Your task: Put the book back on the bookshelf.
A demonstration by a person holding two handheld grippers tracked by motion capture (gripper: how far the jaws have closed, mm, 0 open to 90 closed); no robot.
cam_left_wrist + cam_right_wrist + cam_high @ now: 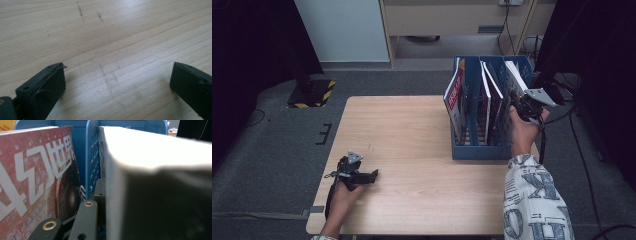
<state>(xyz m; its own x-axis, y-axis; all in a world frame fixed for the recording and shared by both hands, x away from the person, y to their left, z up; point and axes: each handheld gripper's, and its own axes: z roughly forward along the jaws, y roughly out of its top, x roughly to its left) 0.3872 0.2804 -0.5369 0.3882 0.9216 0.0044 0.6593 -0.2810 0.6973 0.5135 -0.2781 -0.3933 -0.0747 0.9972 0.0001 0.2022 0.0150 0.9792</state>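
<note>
- The wooden table (412, 145) carries a blue file rack (482, 150) at its right side, three compartments with slotted dividers, each with magazines standing in it.
- My right gripper (526, 106) sits at the rack's rightmost compartment, pinching the white-edged book (515, 75) there; in the right gripper view one black pad lies flat against the book's (150, 182) pale side and the book fills the space across to the other jaw, which it hides.
- My left gripper (371, 176) rests on the near left of the table, well apart from the rack, jaws spread wide over bare wood (112, 50) with nothing between them.
- Risk, as I judge it: the book leans and I hold it by an edge, so a lift could let it pivot or slip; it could also snag the blue divider (91, 157) and drag the unbraced rack.
- The neighbouring red magazine (37, 177) stands just beside the divider; a skewed pull could disturb it.
- Writing: large white Chinese characters on that red cover, "幻世界" as far as I can read; smaller gold characters lower down are too blurred.
</note>
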